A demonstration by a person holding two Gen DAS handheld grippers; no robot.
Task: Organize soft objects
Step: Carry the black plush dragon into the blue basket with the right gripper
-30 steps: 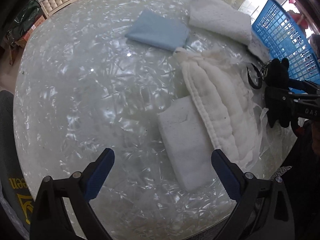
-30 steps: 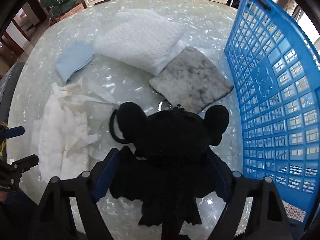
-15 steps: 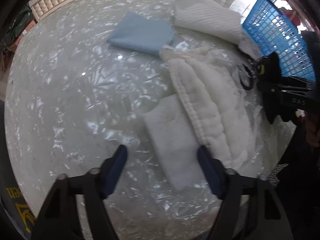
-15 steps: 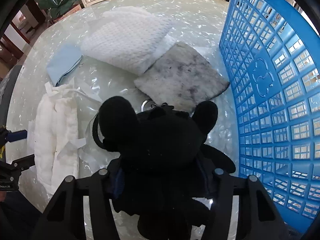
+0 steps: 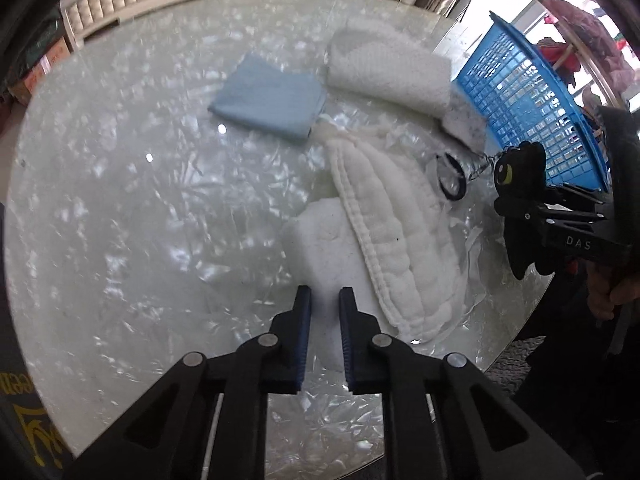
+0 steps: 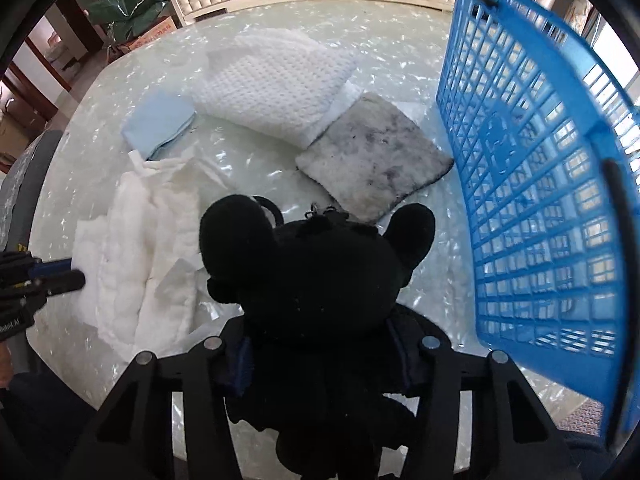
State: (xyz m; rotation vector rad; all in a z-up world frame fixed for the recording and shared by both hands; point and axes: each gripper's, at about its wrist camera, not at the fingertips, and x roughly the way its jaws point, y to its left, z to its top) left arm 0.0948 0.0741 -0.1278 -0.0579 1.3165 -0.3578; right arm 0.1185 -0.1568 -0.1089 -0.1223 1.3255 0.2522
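Note:
My right gripper (image 6: 320,360) is shut on a black plush toy (image 6: 316,276) and holds it above the table next to the blue basket (image 6: 540,208). The toy also shows in the left wrist view (image 5: 518,178). My left gripper (image 5: 325,308) is shut on the near end of a white sponge block (image 5: 324,240), which lies beside a white quilted cloth (image 5: 400,240). In the right wrist view the left gripper (image 6: 60,274) sits at that cloth's (image 6: 132,264) left edge.
A light blue folded cloth (image 5: 268,100), a white knitted towel (image 6: 272,84) and a grey stained pad (image 6: 376,156) lie further back on the round marbled table (image 5: 120,220). A black hair ring (image 5: 450,178) lies by the quilted cloth. Crinkled clear plastic lies under the cloths.
My left gripper has closed from wide open onto the white sponge block. My right gripper has lifted the black plush toy higher and nearer the blue basket.

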